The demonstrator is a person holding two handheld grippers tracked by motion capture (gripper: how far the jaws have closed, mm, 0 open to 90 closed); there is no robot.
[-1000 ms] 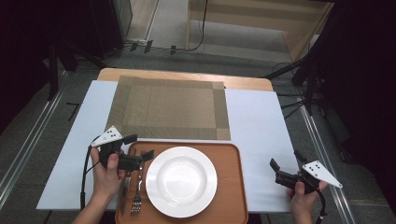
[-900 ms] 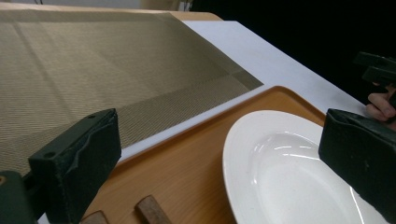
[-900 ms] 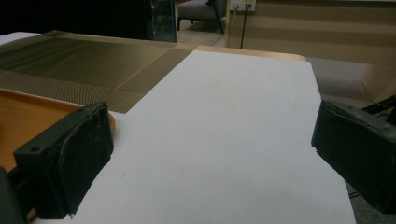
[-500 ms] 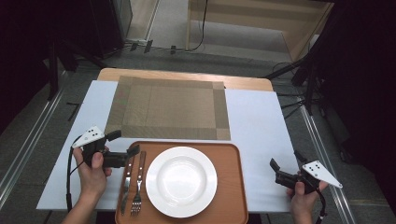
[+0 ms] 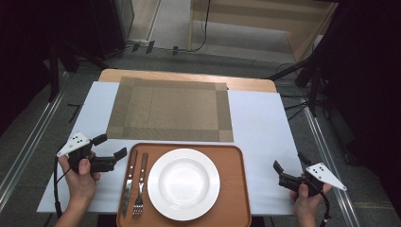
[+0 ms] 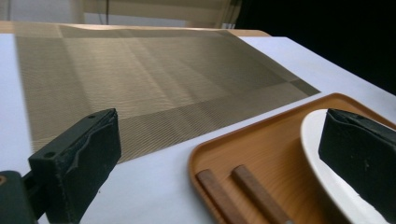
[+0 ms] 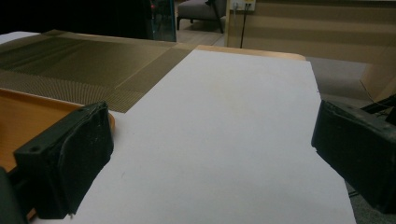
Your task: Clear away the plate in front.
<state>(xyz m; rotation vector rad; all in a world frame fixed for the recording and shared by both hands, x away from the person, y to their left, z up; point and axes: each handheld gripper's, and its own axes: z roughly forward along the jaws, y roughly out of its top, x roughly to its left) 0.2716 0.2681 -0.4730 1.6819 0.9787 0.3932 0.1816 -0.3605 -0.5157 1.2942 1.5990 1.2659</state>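
A white plate (image 5: 183,183) sits in the middle of an orange-brown tray (image 5: 236,189) at the table's near edge. A knife (image 5: 128,182) and a fork (image 5: 140,187) with wooden handles lie on the tray left of the plate. My left gripper (image 5: 112,145) is open and empty, just left of the tray's far-left corner, pointing right. In the left gripper view the gripper (image 6: 217,135) frames the tray (image 6: 261,149), the plate's rim (image 6: 317,158) and the knife handle (image 6: 219,196). My right gripper (image 5: 288,161) is open and empty, over the white surface right of the tray.
A woven brown placemat (image 5: 172,109) lies beyond the tray on the white table cover (image 5: 265,132). The right gripper view has the gripper (image 7: 210,140) over bare white cover (image 7: 224,93), with the tray's corner (image 7: 28,116) at its left. Dark floor and stands surround the table.
My left gripper has drawn back to the left, from over the cutlery on the tray to just off the tray's left side. The right gripper has stayed put.
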